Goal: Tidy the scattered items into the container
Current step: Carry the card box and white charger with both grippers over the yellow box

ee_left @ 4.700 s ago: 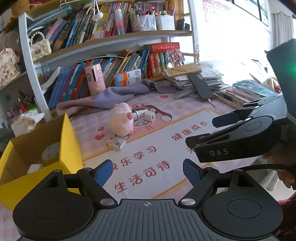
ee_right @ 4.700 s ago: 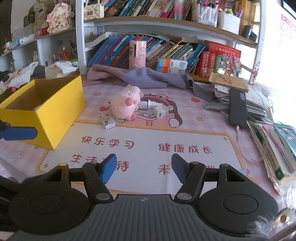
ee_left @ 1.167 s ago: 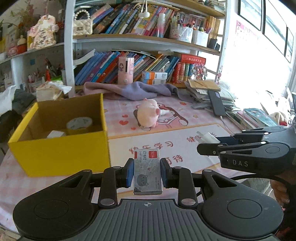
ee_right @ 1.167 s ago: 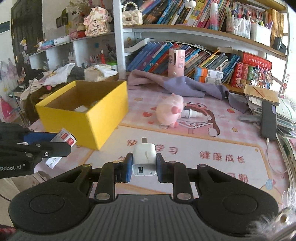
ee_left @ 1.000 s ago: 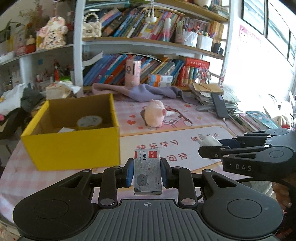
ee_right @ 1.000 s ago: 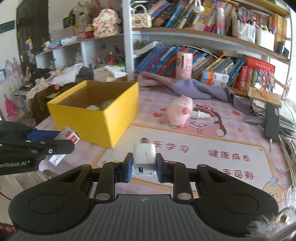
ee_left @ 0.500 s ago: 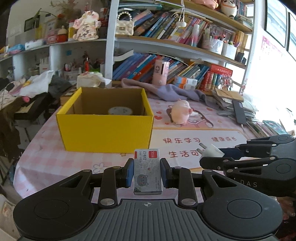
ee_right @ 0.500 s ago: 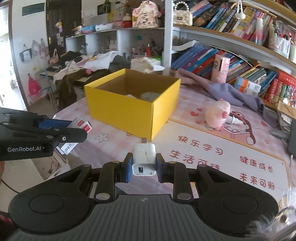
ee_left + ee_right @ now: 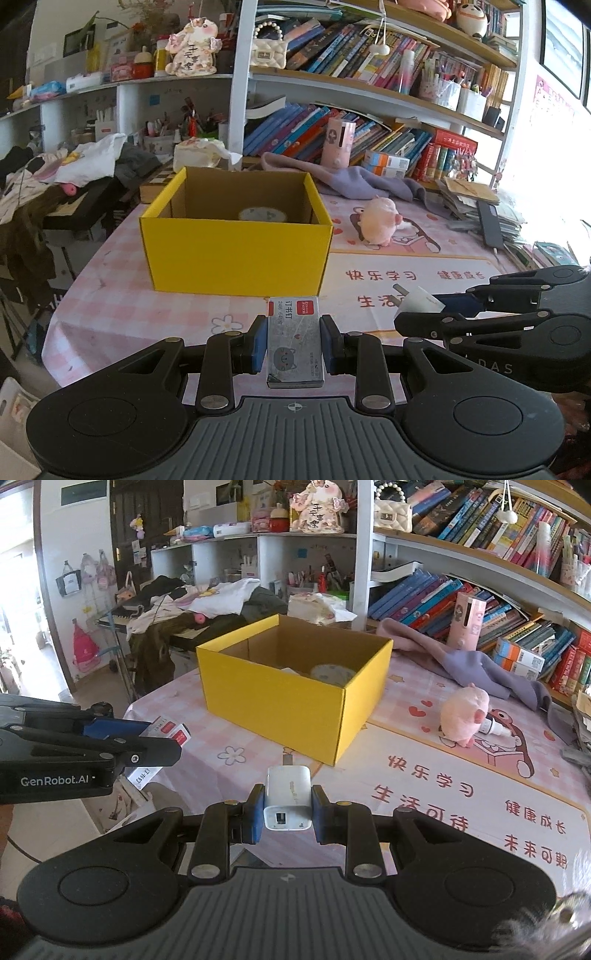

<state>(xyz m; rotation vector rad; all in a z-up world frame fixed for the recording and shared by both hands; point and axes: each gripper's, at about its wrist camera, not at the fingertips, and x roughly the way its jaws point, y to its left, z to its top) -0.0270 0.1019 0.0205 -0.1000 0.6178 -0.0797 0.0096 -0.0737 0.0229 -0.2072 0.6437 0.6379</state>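
Blue pads of the left gripper (image 9: 294, 347) pinch a staple box (image 9: 294, 341); the right gripper (image 9: 287, 812) clamps a white charger (image 9: 287, 799). Both hang short of the yellow box (image 9: 236, 247), which a second ago sat off to the left and now faces them squarely, a tape roll (image 9: 262, 214) inside. Carrying looks nearly done; dropping both in comes next. Pink pig (image 9: 378, 220) and small bottle (image 9: 493, 726) remain on the mat (image 9: 461, 786).

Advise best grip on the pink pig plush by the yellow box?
Likely pinch the pink pig plush across its rounded body from above. It's soft, lying on the mat, with a small white bottle against its right side, so avoid that flank.
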